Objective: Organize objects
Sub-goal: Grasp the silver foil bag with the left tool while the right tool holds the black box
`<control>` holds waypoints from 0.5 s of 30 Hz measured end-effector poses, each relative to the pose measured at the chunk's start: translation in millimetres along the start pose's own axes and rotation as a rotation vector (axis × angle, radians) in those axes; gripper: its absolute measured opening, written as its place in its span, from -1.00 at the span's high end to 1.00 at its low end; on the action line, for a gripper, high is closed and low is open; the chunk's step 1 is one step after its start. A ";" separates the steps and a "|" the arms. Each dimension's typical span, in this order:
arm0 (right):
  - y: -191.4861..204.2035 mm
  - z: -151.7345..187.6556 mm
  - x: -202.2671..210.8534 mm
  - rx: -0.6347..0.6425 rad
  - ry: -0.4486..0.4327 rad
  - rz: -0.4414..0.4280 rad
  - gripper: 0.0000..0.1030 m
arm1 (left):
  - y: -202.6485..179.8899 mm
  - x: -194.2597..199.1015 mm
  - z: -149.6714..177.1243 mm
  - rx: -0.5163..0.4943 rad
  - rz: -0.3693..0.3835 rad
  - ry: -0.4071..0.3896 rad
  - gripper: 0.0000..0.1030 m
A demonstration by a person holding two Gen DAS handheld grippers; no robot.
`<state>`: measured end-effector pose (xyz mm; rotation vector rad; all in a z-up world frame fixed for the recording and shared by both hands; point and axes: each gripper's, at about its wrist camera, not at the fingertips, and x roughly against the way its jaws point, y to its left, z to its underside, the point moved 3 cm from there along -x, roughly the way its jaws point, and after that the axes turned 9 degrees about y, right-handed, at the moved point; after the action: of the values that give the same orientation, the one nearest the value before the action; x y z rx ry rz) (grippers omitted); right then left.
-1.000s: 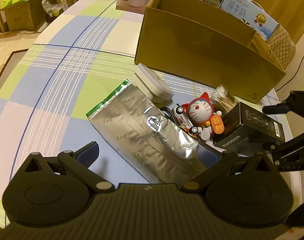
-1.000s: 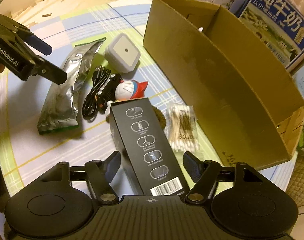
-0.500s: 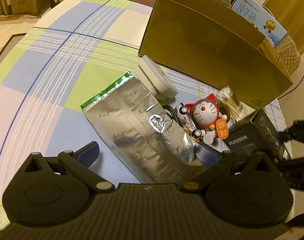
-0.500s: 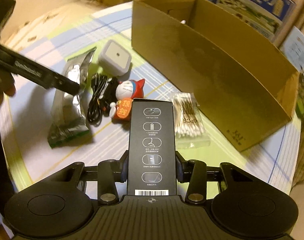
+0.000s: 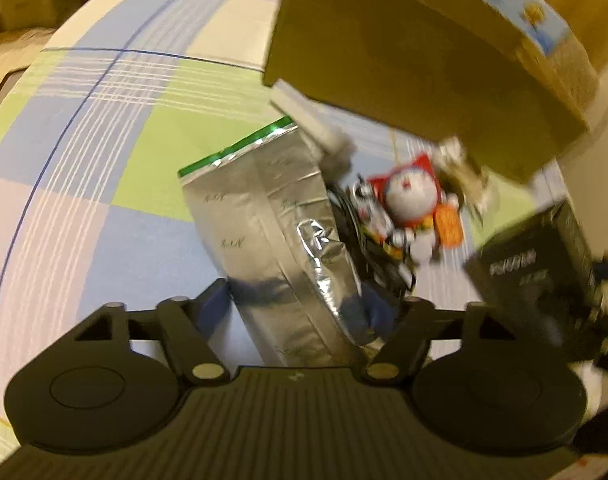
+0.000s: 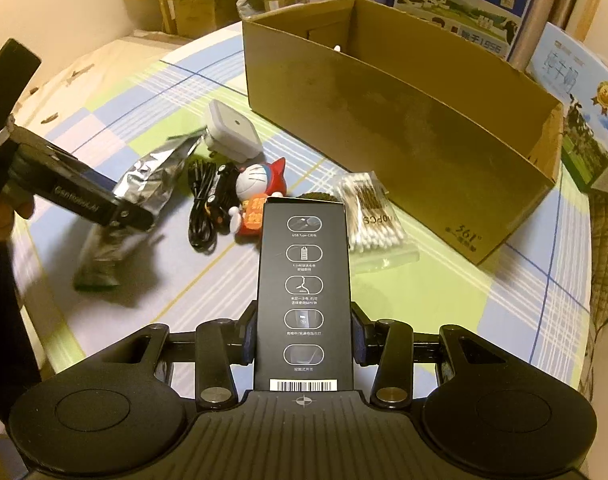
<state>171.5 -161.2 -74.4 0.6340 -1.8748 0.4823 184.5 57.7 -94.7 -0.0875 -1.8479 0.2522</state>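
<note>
My right gripper (image 6: 303, 334) is shut on a long black product box (image 6: 304, 280) and holds it above the table; the box also shows in the left wrist view (image 5: 532, 276). My left gripper (image 5: 296, 308) has its fingers around the near end of a silver foil pouch (image 5: 280, 236) with a green edge; the view is blurred, and whether it grips is unclear. The pouch also shows in the right wrist view (image 6: 152, 176). An open cardboard box (image 6: 404, 120) stands behind.
On the checked tablecloth (image 6: 444, 300) lie a white square charger (image 6: 234, 132), a black cable (image 6: 202, 208), a Doraemon figure (image 6: 260, 192) and a bag of cotton swabs (image 6: 372, 212). Milk cartons (image 6: 464, 4) and other boxes stand beyond the table.
My right gripper closed on the black box and lifted it. My left gripper moved forward over the foil pouch and its fingers narrowed around the pouch's near end.
</note>
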 end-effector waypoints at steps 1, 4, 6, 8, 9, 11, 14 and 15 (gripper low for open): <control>0.8 1.9 0.5 -0.009 -0.002 -0.002 0.21 | 0.5 1.3 1.6 -0.032 -0.011 0.016 -0.16; 2.2 7.5 2.5 -0.059 -0.009 -0.012 0.21 | 0.4 8.6 5.8 -0.120 -0.062 0.038 0.06; 3.9 11.5 1.8 -0.086 -0.008 -0.020 0.21 | 0.9 13.6 9.8 -0.173 -0.095 0.044 0.12; 6.0 14.7 0.0 -0.100 0.000 -0.018 0.21 | 1.8 15.3 11.9 -0.203 -0.102 0.052 0.12; 6.8 16.2 -0.4 -0.107 0.003 -0.016 0.21 | 2.6 15.2 12.5 -0.206 -0.102 0.052 0.09; 6.6 18.9 -1.2 -0.123 0.005 -0.015 0.21 | 2.5 12.5 12.2 -0.211 -0.101 0.060 -0.14; 5.3 22.6 -3.4 -0.142 0.010 -0.011 0.21 | -1.5 6.8 12.4 -0.244 -0.118 0.078 -0.15; 5.3 23.3 -4.0 -0.147 0.012 -0.011 0.21 | -2.1 5.2 12.3 -0.259 -0.121 0.087 -0.16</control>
<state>152.8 -170.1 -86.9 0.5421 -1.8748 0.3365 171.3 55.1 -92.7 -0.1629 -1.7835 -0.0749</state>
